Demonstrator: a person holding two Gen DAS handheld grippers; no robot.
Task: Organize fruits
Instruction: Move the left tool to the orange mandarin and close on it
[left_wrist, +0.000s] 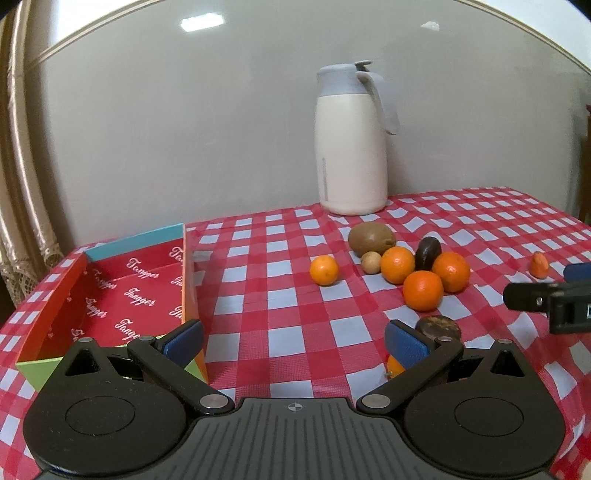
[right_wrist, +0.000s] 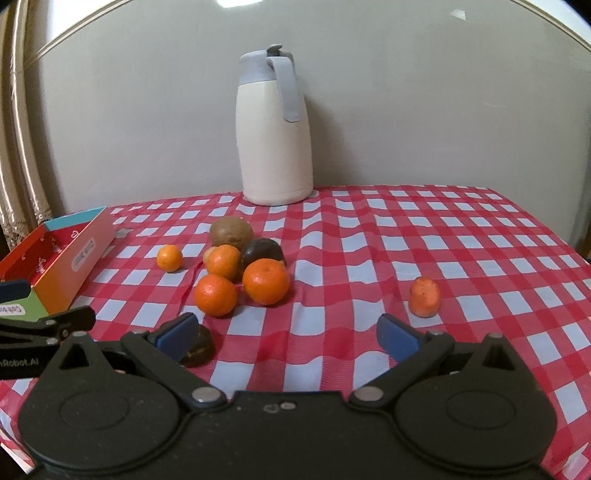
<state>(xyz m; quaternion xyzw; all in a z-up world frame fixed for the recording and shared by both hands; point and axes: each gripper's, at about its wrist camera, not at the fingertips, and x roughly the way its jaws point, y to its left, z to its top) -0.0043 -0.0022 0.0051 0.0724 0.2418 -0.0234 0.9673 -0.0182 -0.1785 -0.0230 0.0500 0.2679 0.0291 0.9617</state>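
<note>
My left gripper (left_wrist: 293, 341) and right gripper (right_wrist: 286, 332) both hover with jaws spread, pinching nothing. A dark round fruit (right_wrist: 199, 347) lies just beside my right gripper's left pad. Farther on, three oranges (right_wrist: 266, 281), a kiwi (right_wrist: 231, 230) and a dark fruit cluster on the checkered tabletop (right_wrist: 461, 251). The box (left_wrist: 122, 291) sits left, the jug (right_wrist: 275, 136) farthest back.

Desk (right_wrist: 443, 236) under red-and-white checked cloth, bearing open red box (left_wrist: 122, 291) at left, cream jug (right_wrist: 274, 147) at rear, clustered oranges (right_wrist: 266, 281), kiwi (right_wrist: 231, 231), dark fruits (right_wrist: 263, 251) centrally
</note>
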